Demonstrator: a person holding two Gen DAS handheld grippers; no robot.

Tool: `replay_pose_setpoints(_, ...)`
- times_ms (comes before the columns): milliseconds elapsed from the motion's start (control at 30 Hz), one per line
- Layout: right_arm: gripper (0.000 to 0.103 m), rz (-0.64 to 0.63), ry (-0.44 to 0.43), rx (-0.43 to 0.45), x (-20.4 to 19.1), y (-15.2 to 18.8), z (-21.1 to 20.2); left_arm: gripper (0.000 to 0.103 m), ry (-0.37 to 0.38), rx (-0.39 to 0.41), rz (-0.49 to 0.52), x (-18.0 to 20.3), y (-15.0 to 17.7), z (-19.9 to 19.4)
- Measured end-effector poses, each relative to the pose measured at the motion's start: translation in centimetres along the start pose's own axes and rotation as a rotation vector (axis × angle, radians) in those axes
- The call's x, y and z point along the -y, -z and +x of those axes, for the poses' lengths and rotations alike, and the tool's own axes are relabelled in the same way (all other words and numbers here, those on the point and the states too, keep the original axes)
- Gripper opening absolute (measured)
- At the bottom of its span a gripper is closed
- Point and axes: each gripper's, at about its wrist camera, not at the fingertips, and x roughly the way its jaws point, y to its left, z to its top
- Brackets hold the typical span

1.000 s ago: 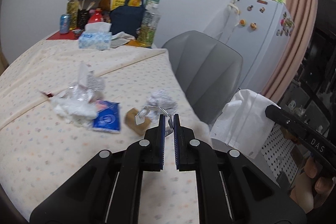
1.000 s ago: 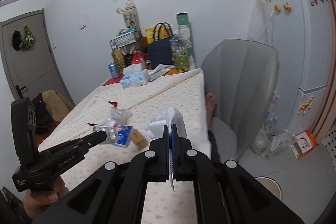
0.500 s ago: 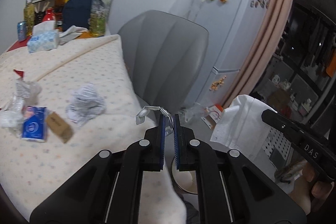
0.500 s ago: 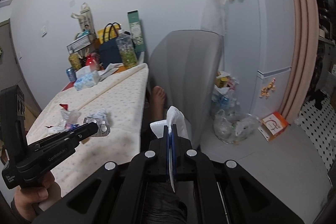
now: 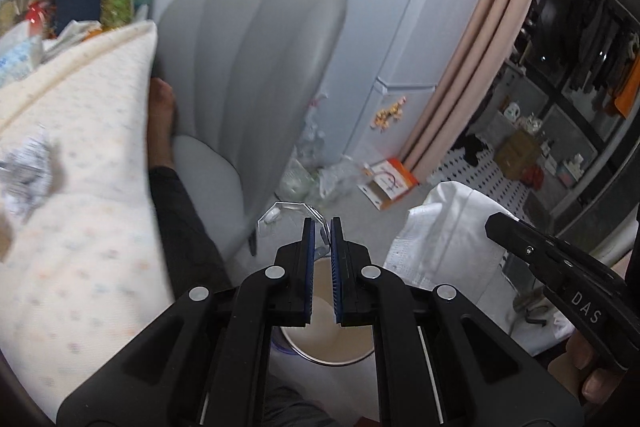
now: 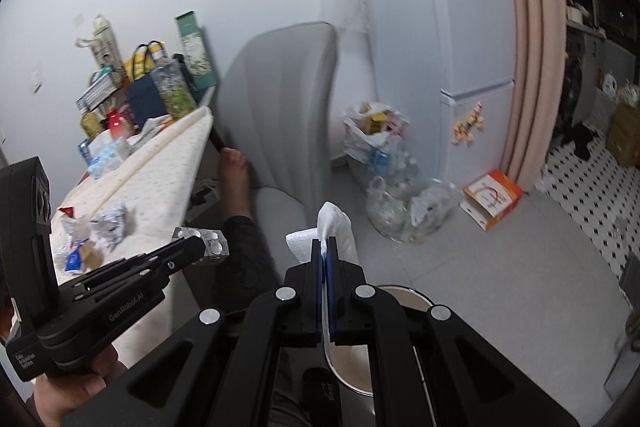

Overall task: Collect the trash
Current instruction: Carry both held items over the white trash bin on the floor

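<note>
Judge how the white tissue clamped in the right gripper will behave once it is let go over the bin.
The white tissue, clamped in the right gripper, looks thin and crumpled, so probably very light and floppy. It will likely flutter rather than drop straight, and could miss the bin below. Its folds may also cling to the pads briefly.

"DAS" in pale letters on the black body of the right gripper (image 5: 582, 303), seen from the left wrist cam. "GenRobot.AI" on the side of the left gripper (image 6: 192, 251), right wrist cam; small white label low on its grip too blurred to read. Other print: illegible.
</note>
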Motion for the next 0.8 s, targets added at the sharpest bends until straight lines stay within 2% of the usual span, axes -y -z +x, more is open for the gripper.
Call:
replay_pose_setpoints(367, 0.003, 0.113, 0.056, -0.098, 7.0, 2.7, 5.5, 0.008, 0.005, -0.134, 0.015, 3.0, 1.7, 8.4)
replay_pose_setpoints(800, 0.003, 0.180, 0.097, -0.211, 11.4, 5.8, 13.8, 0.008, -0.021, -0.221, -0.003, 1.4, 3.1, 14.4)
